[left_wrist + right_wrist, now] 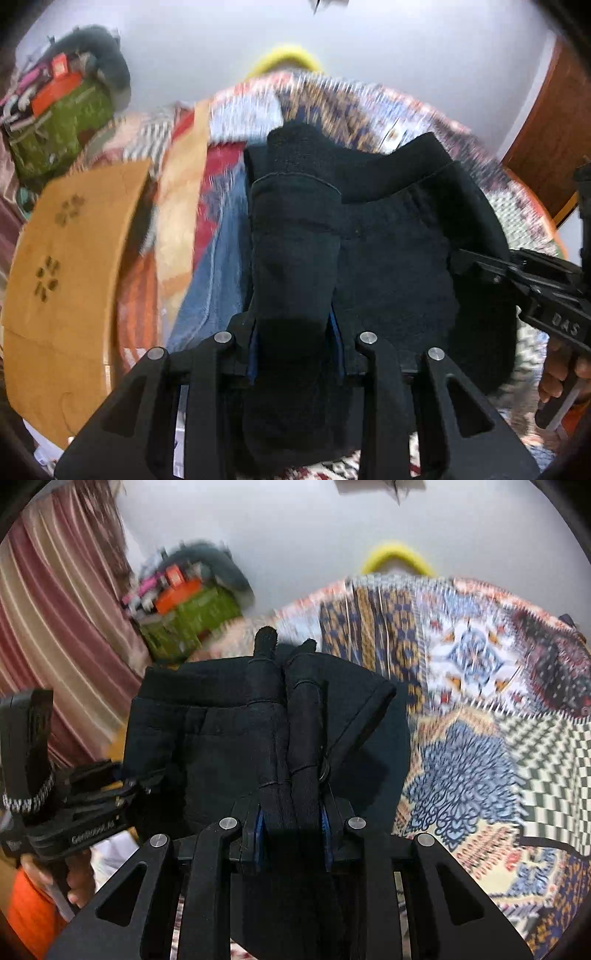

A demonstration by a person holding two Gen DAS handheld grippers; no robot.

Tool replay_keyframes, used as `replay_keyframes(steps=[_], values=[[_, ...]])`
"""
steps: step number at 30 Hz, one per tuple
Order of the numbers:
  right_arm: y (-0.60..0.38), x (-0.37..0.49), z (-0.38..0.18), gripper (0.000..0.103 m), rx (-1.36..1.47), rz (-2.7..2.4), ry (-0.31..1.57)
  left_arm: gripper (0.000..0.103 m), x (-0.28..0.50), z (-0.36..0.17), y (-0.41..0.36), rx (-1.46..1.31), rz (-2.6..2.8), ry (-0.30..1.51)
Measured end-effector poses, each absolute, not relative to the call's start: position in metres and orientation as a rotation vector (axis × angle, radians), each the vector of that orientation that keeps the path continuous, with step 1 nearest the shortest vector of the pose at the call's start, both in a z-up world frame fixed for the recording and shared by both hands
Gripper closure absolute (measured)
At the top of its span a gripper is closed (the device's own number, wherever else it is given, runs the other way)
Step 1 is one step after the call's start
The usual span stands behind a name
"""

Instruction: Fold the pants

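Left wrist view: black pants (388,251) are carried above the patterned bed (517,206), stretched between both claws, the left claw (295,332) and right claw (291,819) each clamped on bunched fabric, pointing downward.

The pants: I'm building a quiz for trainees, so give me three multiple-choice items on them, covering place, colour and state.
1. Where do the pants lie?
A. on a patterned cloth
B. on a bare wooden floor
C. in a basket

2. What colour are the pants?
A. yellow
B. black
C. red

3. How do the left tongs and right tongs stand?
A. both shut on the pants
B. both open, holding nothing
C. only the left grips

Key: 1 A, the patterned cloth spreads beneath them; 2 B, the fabric is dark throughout; 3 A, each wrist view shows bunched fabric pinched between the pads.
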State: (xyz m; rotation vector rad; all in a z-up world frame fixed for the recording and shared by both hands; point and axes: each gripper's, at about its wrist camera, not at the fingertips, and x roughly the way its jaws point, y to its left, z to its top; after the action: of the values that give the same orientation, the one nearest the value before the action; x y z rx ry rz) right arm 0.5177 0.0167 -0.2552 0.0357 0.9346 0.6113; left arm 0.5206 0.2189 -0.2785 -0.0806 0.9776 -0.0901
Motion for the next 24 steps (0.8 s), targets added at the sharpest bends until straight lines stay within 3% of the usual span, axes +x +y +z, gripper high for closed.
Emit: replay_keyframes(steps=[7, 12, 24], values=[[0.004, 0.526, -0.282, 0.068, 0.011, 0.536, 1.059, 0.054, 0.525, -0.301, 0.210, -0.084, -0.020, 1.002], [-0.026, 0.494, -0.251, 0.068, -0.003, 0.539, 0.999, 0.052, 0.500, -0.280, 0.209, -0.057, 0.017, 1.029], [-0.094, 0.355, -0.083, 0.068, 0.049, 0.625, 0.575, 0.052, 0.357, -0.117, 0.164, 0.048, -0.017, 0.728]])
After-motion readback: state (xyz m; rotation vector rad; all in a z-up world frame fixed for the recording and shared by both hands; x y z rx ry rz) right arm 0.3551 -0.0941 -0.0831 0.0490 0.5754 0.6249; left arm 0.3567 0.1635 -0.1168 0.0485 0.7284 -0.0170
